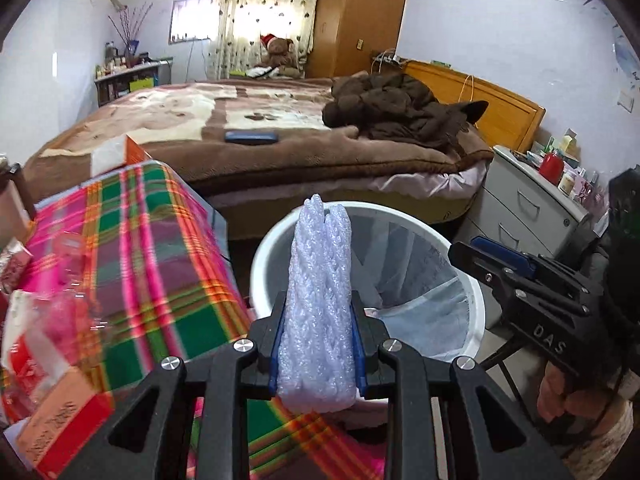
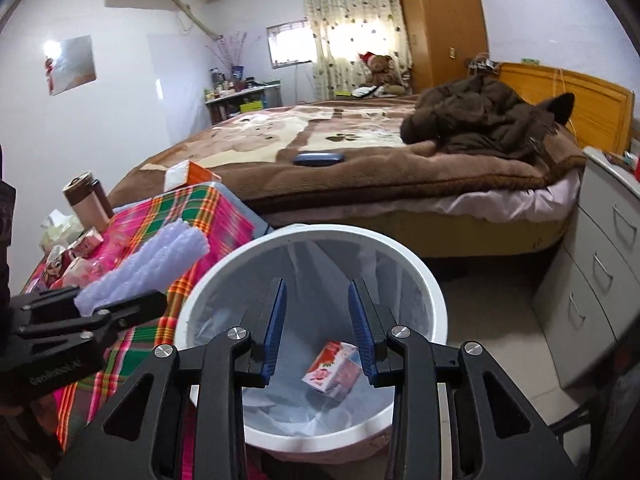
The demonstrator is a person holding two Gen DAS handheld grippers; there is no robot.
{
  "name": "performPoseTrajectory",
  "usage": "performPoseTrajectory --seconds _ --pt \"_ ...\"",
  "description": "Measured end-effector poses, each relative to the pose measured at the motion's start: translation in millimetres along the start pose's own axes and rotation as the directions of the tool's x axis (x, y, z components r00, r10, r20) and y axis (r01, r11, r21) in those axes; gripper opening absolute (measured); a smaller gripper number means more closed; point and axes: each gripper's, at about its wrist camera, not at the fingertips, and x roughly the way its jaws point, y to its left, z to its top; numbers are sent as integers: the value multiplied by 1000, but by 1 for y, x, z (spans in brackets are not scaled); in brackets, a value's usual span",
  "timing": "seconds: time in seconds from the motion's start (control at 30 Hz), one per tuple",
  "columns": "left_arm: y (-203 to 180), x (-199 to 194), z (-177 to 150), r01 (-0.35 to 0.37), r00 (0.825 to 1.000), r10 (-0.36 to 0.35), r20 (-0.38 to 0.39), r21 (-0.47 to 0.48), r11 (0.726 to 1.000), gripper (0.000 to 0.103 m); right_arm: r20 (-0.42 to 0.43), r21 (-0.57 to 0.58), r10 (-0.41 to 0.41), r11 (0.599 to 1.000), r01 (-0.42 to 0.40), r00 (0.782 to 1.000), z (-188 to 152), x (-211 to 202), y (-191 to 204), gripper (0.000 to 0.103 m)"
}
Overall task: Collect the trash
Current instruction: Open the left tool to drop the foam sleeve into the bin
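My left gripper (image 1: 318, 300) is shut on a white foam net sleeve (image 1: 318, 308) and holds it over the near rim of a white trash bin (image 1: 272, 240) lined with a clear bag. In the right wrist view the sleeve (image 2: 160, 264) sticks out of the left gripper (image 2: 120, 312) above the plaid table. My right gripper (image 2: 318, 284) is open and empty, held above the trash bin (image 2: 420, 276). A small pink carton (image 2: 332, 370) lies at the bin's bottom.
A plaid-covered table (image 1: 152, 264) stands left of the bin with boxes (image 1: 52, 412), packets (image 2: 60, 264) and a brown flask (image 2: 86, 200). A bed (image 2: 360, 160) with a brown coat (image 2: 480, 120) is behind. A grey drawer cabinet (image 2: 600, 260) stands right.
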Motion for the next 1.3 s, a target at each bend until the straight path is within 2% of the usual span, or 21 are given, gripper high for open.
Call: performPoseTrajectory --seconds 0.27,0.3,0.33,0.4,0.43,0.63,0.77,0.83,0.9,1.17,1.3 --pt "-13 23 8 35 998 -34 -50 9 999 30 -10 42 -26 999 27 1000 -1 1 -12 34" --pt "-15 24 9 38 998 -38 -48 9 999 37 -11 48 -29 998 29 1000 -1 1 -13 34" --pt "-15 23 8 38 998 -38 -43 9 999 53 -12 51 -34 998 34 999 -1 0 -14 34" --pt "-14 21 7 34 999 -34 -39 4 999 65 -11 51 -34 998 34 999 0 0 -15 34" --pt "-12 20 6 35 999 -35 -36 -1 999 67 -11 49 -35 998 35 999 0 0 -14 34" --pt "-3 12 4 19 999 -19 -26 -23 1000 72 -18 37 -37 999 37 999 0 -1 -9 35" --pt "5 -4 2 -4 1000 4 4 -33 999 74 -13 36 -25 999 26 1000 0 -4 -3 40" --pt "10 -13 1 -11 1000 12 16 -41 999 75 -11 37 -17 999 17 1000 -1 -7 1 45" --pt "15 -23 -1 -24 999 26 32 -49 998 75 -6 33 -7 999 8 1000 -2 -9 6 55" --pt "35 -59 -7 -68 993 76 89 -87 994 77 14 11 37 999 -37 999 -2 -21 28 56" --pt "47 -77 -15 -88 988 101 114 -109 990 78 18 -3 64 998 -64 998 -3 -24 40 62"
